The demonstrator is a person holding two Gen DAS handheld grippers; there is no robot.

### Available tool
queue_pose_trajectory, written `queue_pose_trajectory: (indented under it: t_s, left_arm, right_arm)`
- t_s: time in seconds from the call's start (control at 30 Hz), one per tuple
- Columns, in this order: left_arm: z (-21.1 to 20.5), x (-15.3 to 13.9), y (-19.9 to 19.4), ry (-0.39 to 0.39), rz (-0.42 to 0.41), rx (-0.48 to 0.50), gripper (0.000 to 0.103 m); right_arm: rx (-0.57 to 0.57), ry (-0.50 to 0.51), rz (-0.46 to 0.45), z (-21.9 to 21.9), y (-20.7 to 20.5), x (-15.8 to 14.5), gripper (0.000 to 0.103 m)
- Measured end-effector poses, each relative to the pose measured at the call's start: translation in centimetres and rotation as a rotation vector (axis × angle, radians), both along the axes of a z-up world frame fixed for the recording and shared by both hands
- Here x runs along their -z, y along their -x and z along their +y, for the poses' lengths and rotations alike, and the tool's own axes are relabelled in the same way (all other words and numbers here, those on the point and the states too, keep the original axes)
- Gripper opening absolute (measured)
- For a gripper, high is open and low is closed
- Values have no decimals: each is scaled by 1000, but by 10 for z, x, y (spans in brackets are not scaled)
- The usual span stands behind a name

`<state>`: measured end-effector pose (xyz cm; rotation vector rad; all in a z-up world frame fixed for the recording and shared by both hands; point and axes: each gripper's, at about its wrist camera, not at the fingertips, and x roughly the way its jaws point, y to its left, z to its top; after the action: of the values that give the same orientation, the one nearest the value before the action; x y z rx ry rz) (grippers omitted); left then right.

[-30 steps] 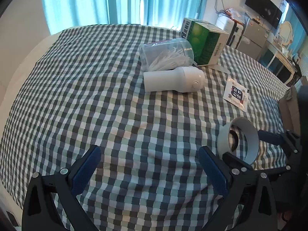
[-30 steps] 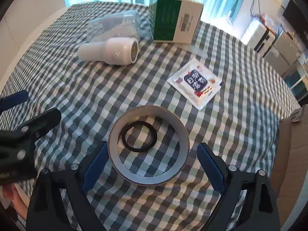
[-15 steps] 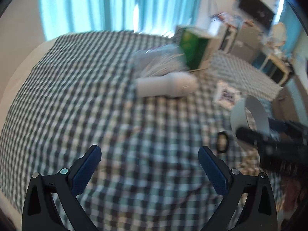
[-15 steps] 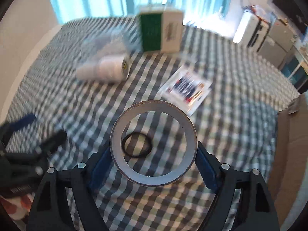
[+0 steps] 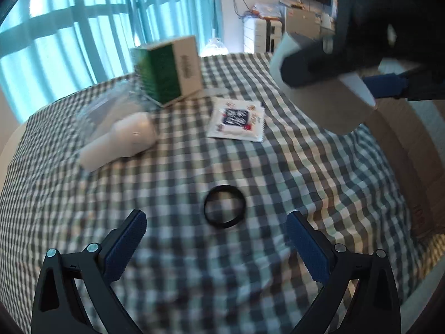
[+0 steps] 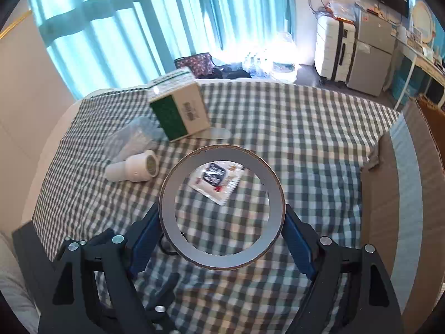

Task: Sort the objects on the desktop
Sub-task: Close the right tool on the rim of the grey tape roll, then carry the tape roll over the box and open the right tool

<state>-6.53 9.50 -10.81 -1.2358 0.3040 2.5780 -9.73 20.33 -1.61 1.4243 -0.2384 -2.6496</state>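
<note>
Lifted off the checked cloth since a second ago, the tape roll [image 6: 222, 207] sits clamped between our right gripper [image 6: 222, 231] fingers, which closed a little onto its rim. Our left gripper [image 5: 215, 246] fingers stand open over the thin black ring [image 5: 224, 206], flat on the bench [image 5: 250, 167]. Farther back lie a glossy sachet [image 5: 236, 119], white cylinder [image 5: 119, 143] and green box [image 5: 169, 72].

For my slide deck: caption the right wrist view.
Right gripper holds a tape roll above the checked tablecloth.

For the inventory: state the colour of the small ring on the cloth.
Black ring, clearest in the left wrist view.
</note>
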Motion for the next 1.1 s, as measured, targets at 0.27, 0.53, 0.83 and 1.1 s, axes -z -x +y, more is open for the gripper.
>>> queue_pose_trajectory:
  t_s: [0.27, 0.53, 0.83, 1.1]
  left_arm:
    - [-8, 13, 16, -61, -5, -155, 8]
    - [-12, 5, 4, -55, 7, -209, 3]
    - [-24, -52, -23, -150, 24, -247, 3]
    - [-24, -130, -45, -177, 111, -278, 3]
  right_arm:
    - [1, 82, -26, 17, 6, 16, 82]
    - [-15, 120, -55, 22, 4, 24, 82]
    - [-14, 128, -61, 22, -4, 20, 82]
    - [-41, 49, 101, 22, -43, -34, 82]
